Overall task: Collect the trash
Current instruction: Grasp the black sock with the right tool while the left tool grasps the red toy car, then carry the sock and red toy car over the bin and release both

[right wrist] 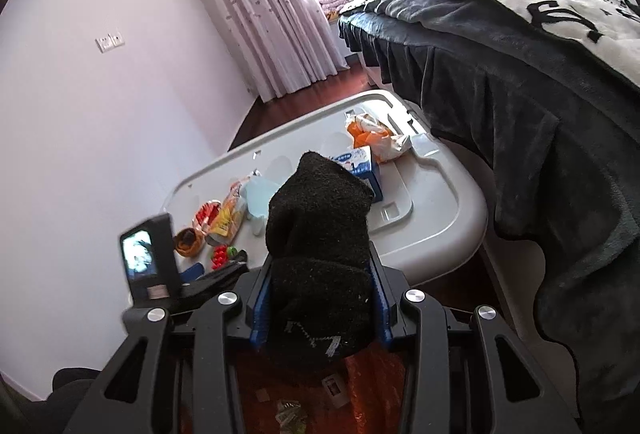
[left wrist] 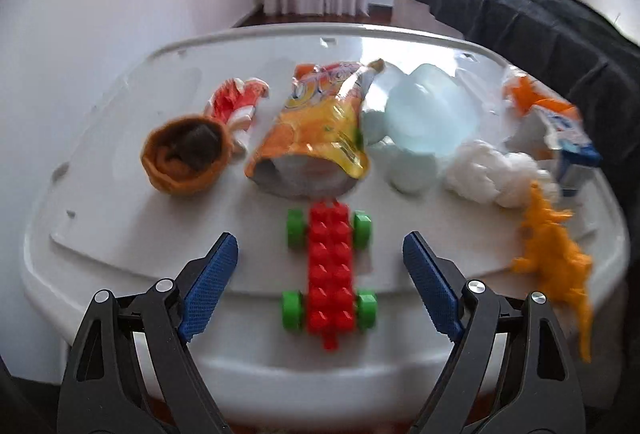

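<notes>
Right gripper (right wrist: 320,298) pinches black sock (right wrist: 320,234); left gripper (left wrist: 320,274) spread; labels unreadable.

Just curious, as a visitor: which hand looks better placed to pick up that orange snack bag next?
Probably the left: the left gripper is open, facing the snack bag. The right gripper is shut on a black sock.

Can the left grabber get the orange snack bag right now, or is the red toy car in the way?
Probably yes. The left gripper is open and empty, and the snack bag lies straight ahead on the white lid. The toy car sits between the fingers, so it would likely need to pass above the car first.
</notes>
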The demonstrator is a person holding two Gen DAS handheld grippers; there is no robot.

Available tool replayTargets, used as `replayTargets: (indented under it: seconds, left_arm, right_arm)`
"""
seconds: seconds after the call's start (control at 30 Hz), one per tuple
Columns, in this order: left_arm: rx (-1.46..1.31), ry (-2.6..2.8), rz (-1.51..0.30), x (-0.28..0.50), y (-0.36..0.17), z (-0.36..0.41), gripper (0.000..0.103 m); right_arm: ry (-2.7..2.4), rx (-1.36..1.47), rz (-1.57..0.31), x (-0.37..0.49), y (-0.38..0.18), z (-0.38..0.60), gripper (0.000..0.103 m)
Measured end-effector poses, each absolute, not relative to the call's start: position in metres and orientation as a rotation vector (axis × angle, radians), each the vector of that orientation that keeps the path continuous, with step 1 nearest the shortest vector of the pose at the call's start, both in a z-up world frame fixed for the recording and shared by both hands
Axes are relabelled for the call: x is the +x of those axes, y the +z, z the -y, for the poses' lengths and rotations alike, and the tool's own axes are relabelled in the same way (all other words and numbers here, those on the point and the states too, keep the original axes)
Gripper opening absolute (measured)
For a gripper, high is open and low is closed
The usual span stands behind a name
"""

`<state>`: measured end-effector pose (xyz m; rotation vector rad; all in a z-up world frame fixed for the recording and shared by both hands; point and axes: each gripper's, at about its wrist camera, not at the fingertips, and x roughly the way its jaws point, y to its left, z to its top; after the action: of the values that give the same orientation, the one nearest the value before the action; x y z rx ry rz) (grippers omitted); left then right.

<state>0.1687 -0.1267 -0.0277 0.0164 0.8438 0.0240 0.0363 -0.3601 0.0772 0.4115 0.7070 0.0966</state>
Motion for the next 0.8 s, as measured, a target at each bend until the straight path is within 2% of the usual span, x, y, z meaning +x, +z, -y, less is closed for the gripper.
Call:
replayTargets:
  seconds: [0.07,0.13,0.2,0.4,0.53,0.8]
  left_arm:
    - [0.036,0.004,-0.819,0.171,-0.028,0.13,0.078]
    - [0.019,-0.018,-0.806,0.172,-0.028,0.131,0.053]
    - [0.041,-0.019,-0.789,0.169,-0.028,0.134,0.039]
    - [0.037,-0.043,-0.782,0.16,-0.025,0.132,0.038]
    - [0.022,-0.087,-0.752,0.146,0.001,0.125,0.038]
    - [0.04,-0.155,-0.741,0.056,0.059,0.087,0.038]
  right_arm:
    - [0.103,0.419,-0.707,0.038,0.077,0.362,0.04]
    - [0.109,0.424,-0.716,0.039,0.077,0.362,0.04]
    - [0.109,0.43,-0.724,0.041,0.076,0.361,0.04]
    - [0.097,0.425,-0.728,0.042,0.076,0.357,0.04]
    - [0.107,0.405,-0.733,0.048,0.076,0.347,0.04]
    - [0.202,0.34,-0.751,0.055,0.073,0.314,0.04]
